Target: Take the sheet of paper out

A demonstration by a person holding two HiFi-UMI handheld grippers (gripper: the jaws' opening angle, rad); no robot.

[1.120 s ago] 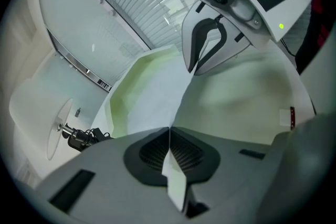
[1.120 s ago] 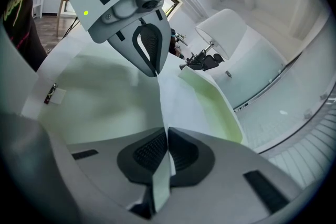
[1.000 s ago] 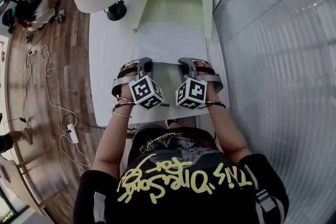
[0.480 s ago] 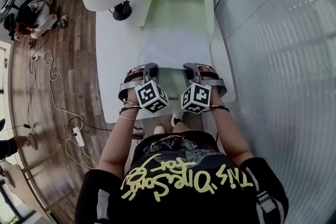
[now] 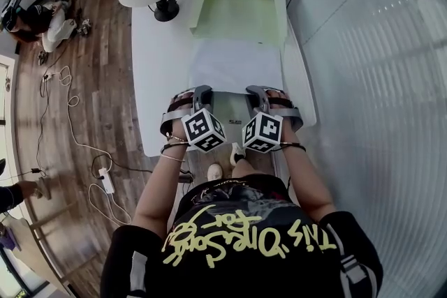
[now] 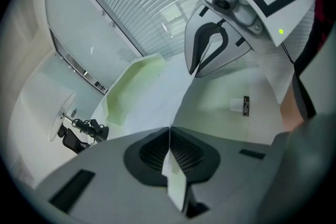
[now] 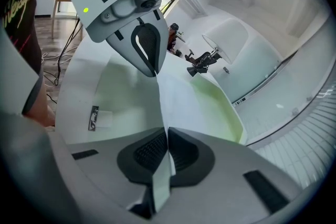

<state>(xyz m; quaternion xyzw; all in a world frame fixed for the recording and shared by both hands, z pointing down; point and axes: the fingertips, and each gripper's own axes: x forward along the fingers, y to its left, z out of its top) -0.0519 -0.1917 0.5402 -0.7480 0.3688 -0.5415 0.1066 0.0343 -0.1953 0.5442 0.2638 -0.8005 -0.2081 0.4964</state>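
As my left gripper (image 6: 169, 136) and right gripper (image 7: 166, 138) pinched the thin white paper sheet (image 5: 237, 65), an even pull seemed safest.

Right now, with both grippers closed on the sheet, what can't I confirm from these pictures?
- Head view: whether the far end of the sheet of paper is tucked in the green folder. The seam is too small and pale to tell.
- Head view: exactly where the left gripper and right gripper pinch the sheet. Their own bodies cover that edge.
- Both gripper views: the print on the small dark tag is too small to read.
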